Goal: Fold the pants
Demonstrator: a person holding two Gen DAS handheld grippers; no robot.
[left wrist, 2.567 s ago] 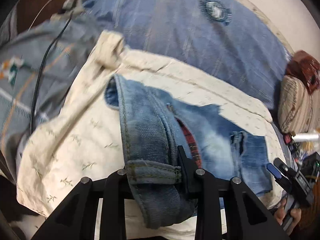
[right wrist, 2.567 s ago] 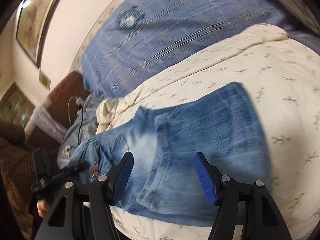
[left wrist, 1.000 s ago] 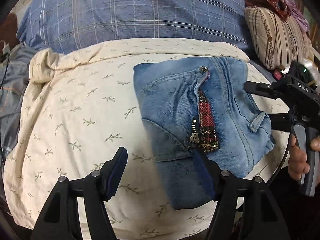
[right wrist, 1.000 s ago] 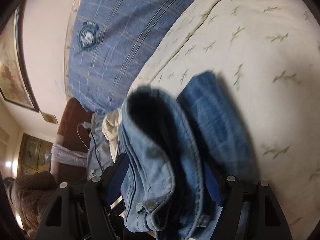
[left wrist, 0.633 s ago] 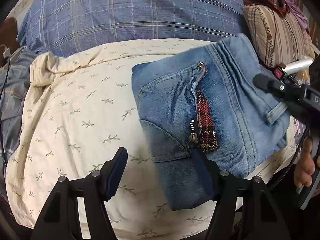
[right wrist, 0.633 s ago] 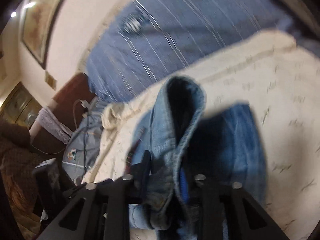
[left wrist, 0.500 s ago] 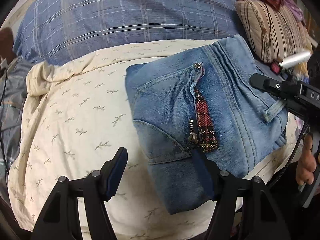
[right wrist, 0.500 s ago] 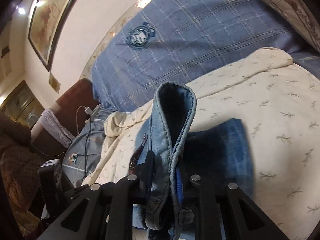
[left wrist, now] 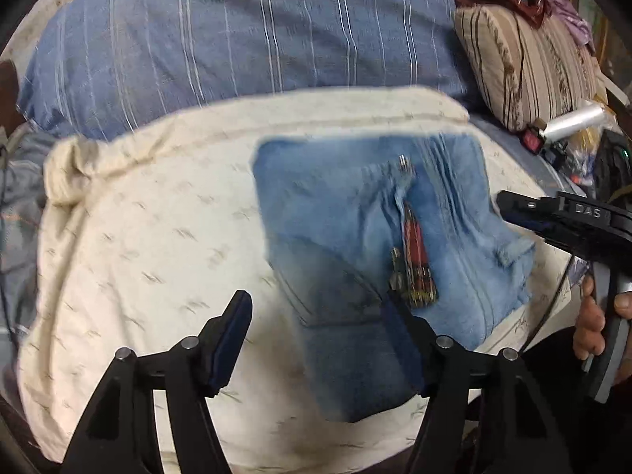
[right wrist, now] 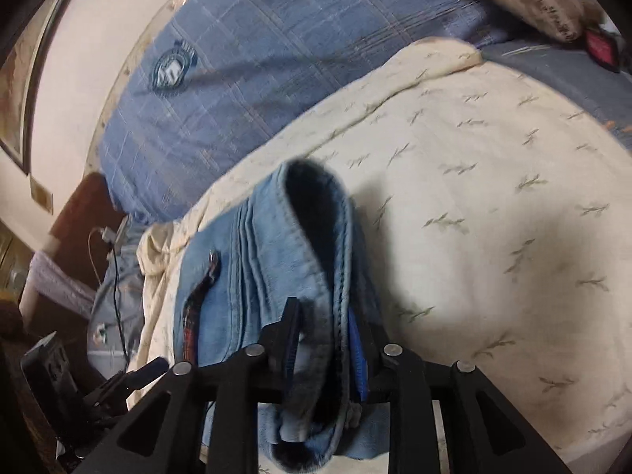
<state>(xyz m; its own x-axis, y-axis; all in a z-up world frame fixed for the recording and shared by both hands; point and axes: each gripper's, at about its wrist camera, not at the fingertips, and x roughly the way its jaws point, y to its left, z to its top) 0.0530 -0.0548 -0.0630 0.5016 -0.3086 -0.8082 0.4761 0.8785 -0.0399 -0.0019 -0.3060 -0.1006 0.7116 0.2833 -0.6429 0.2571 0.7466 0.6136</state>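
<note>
The folded blue jeans [left wrist: 355, 237] lie on the cream leaf-print sheet [left wrist: 138, 237], with a red plaid fly lining showing. My left gripper [left wrist: 318, 339] hovers over their near left corner. Its jaws are opening, the denim corner lies under the right finger, and no pad presses on it. At the jeans' right edge, my right gripper [left wrist: 509, 213] reaches in. In the right wrist view the waistband [right wrist: 316, 237] stands up in a loop between the pads of the right gripper [right wrist: 322, 347]. Those jaws are opening slightly, and the pads still touch the denim.
A blue plaid pillow [left wrist: 237, 47] fills the back of the bed and a striped cushion [left wrist: 525, 59] sits at the back right. A cable [right wrist: 114, 276] and grey cloth lie off the sheet's left side. A person's hand [left wrist: 592, 324] holds the right gripper's handle.
The right gripper went from wide open to shut on the waistband, lifted that edge and brought it back down. The left gripper rose slightly and stayed open.
</note>
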